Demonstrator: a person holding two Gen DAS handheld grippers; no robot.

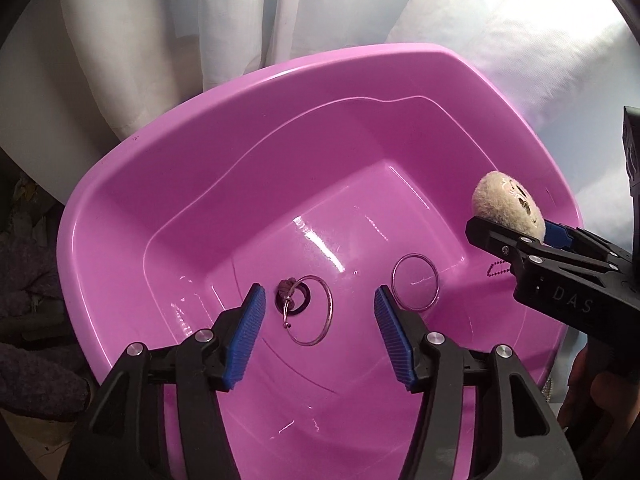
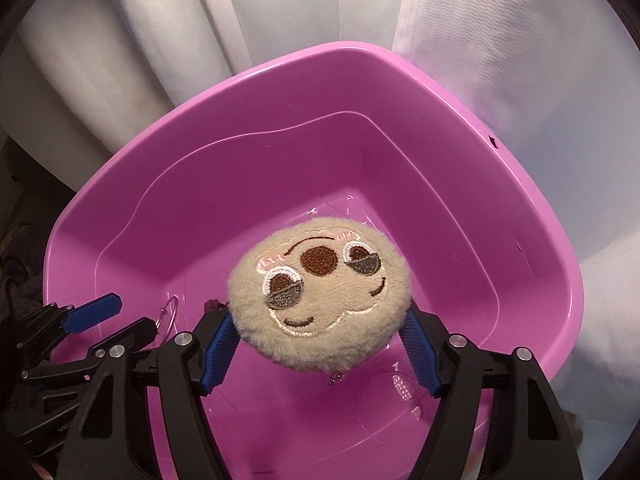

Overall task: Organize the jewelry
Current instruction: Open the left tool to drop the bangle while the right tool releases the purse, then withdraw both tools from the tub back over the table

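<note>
White cloth (image 1: 168,20) is draped behind a pink basin (image 1: 132,184), over which both tools are pointed steeply down. The left tool (image 1: 320,332) is held with its pads apart and nothing between them; below it, on the basin floor, lie a large hoop (image 1: 310,310) with a small charm and, well apart, a plain ring (image 1: 415,282). The right tool (image 2: 322,346) is seen straddling a plush face charm (image 2: 320,296), whose ball chain hangs below; whether the pads press on it cannot be told. Dropping the charm into the basin appears to be the step in hand; next, a clean release is called for.
</note>
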